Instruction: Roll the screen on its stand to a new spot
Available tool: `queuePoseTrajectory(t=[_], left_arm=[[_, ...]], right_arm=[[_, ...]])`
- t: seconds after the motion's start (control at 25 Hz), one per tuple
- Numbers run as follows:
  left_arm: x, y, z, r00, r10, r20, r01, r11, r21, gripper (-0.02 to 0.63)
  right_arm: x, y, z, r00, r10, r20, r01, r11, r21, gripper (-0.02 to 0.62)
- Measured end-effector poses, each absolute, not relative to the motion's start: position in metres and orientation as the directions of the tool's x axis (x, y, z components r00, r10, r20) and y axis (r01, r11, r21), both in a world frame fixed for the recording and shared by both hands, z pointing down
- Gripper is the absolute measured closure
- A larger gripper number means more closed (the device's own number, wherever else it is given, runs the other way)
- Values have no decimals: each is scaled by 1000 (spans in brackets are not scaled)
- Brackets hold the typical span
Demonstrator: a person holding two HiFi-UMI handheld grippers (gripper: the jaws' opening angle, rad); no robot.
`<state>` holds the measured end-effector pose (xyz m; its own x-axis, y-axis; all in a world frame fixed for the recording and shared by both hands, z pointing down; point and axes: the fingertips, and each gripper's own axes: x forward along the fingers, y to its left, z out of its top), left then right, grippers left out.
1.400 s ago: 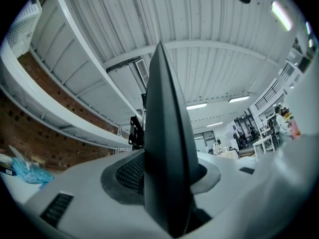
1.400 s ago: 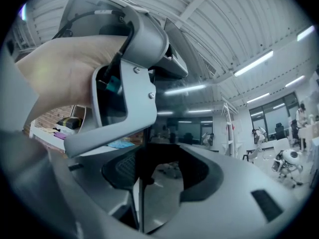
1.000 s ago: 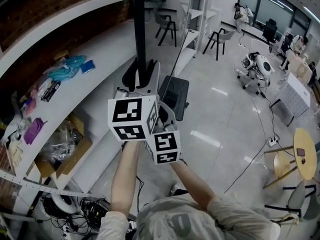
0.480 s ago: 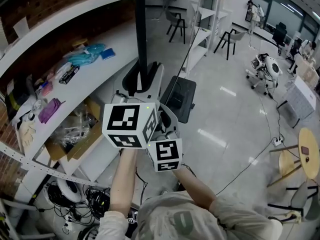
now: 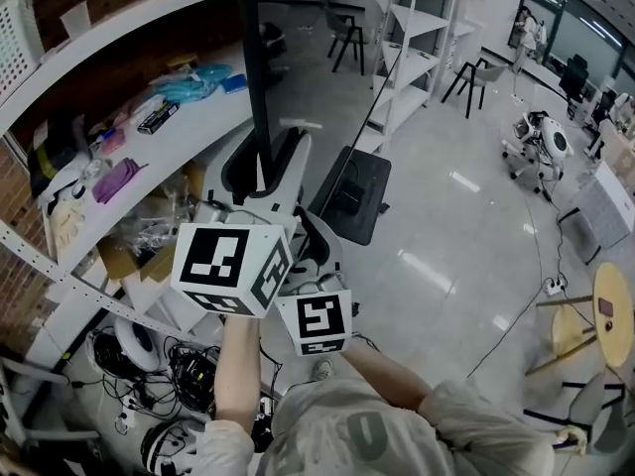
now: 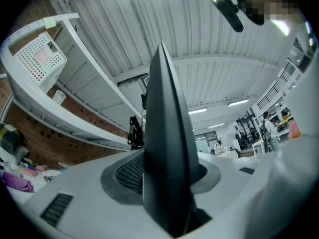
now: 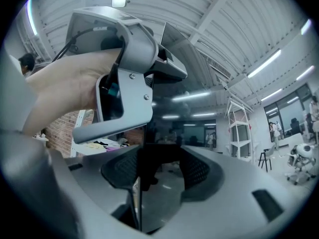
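Observation:
The tall dark screen (image 5: 260,58) stands edge-on to me in the head view, close to the curved shelf. My left gripper (image 5: 260,172) is shut on its near edge, and in the left gripper view the dark edge (image 6: 164,133) fills the gap between the grey jaws of the left gripper (image 6: 164,183). My right gripper (image 5: 288,216) grips the same edge lower down. In the right gripper view the screen (image 7: 159,153) sits between both pads of the right gripper (image 7: 159,171), whose jaws have just widened slightly. The left gripper's body (image 7: 124,78) shows above it.
A white curved shelf unit (image 5: 149,137) with loose items runs along the left. Beneath it are a cardboard box (image 5: 129,256) and tangled cables (image 5: 189,375). A black box (image 5: 352,191) lies on the floor beside the screen. A white rack (image 5: 417,28), a chair (image 5: 476,77) and a round table (image 5: 610,310) stand further off.
Both grippers and the screen have travelled together along the curved shelf. The shelf items have slid up and right in the head view, and the marker cubes sit lower and further left.

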<state>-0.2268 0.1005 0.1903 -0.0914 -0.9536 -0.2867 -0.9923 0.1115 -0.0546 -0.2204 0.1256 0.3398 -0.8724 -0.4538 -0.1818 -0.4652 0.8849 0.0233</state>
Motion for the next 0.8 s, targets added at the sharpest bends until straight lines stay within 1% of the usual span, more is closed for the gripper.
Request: queuePoseTrajectory(t=[0.16, 0.56, 0.8], left_arm=[[-217, 133, 192, -128, -950, -285, -988, 148, -47, 397], [-187, 205, 193, -174, -942, -286, -980, 195, -47, 397], [-191, 248, 191, -193, -938, -288, -976, 213, -40, 396]], right_arm=[[-209, 158, 342, -892, -420, -169, -430, 903, 22, 370], [-177, 231, 343, -924, -336, -186, -345, 938, 19, 364], [-179, 275, 342, -943, -270, -196, -277, 961, 11, 354]])
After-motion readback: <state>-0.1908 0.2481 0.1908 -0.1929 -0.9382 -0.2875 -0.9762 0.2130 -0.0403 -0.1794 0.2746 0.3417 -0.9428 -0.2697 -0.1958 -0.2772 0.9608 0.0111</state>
